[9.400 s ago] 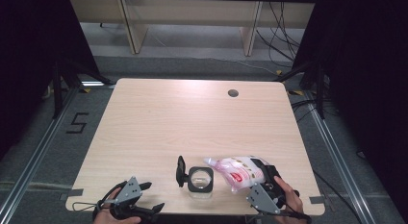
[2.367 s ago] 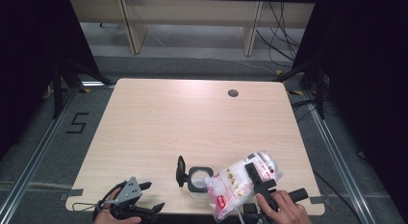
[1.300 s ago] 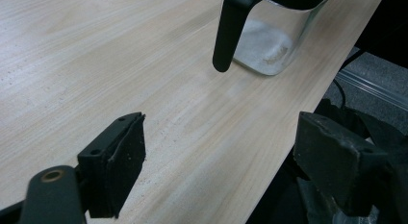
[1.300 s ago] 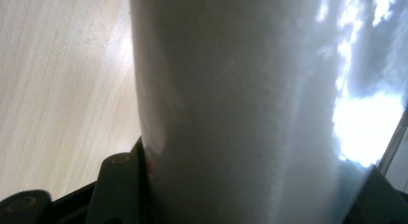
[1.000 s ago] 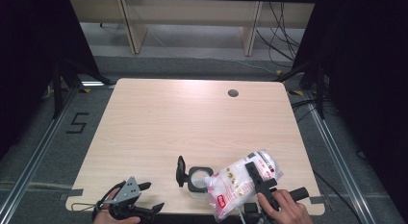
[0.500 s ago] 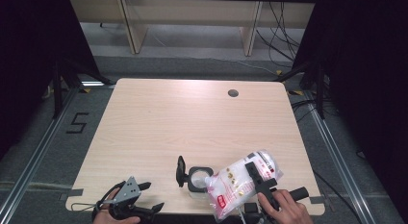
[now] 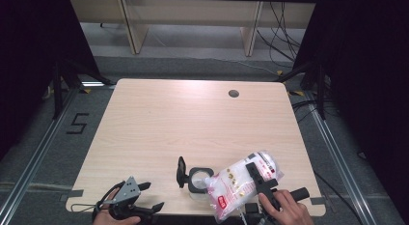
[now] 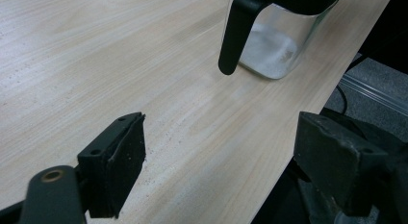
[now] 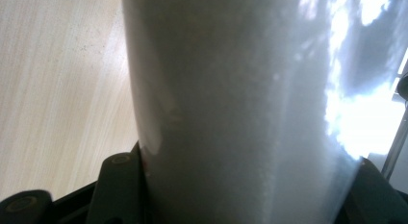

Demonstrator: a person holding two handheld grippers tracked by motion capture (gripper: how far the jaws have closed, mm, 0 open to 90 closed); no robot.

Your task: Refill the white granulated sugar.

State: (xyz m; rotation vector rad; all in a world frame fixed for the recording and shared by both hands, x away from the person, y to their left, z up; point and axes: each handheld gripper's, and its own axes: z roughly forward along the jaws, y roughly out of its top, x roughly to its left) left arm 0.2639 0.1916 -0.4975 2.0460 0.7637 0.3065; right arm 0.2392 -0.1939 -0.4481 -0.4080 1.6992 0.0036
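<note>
The right gripper (image 7: pixel 258 179) clamps a clear bag (image 7: pixel 241 184) of white grains, tilted over the glass jar (image 7: pixel 198 179) at the table's (image 7: pixel 193 123) six o'clock edge; the bag hides the jar's right side. The left gripper (image 7: pixel 144 196), at seven o'clock, gapes empty.

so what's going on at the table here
A person is working at a wooden table with a gripper in each hand. The right gripper is clamped on a clear plastic bag of white powder, tipped with its low end over a glass jar that has a black rim and handle. A little white powder lies in the jar. The left gripper rests open by the near edge, holding nothing.
</note>
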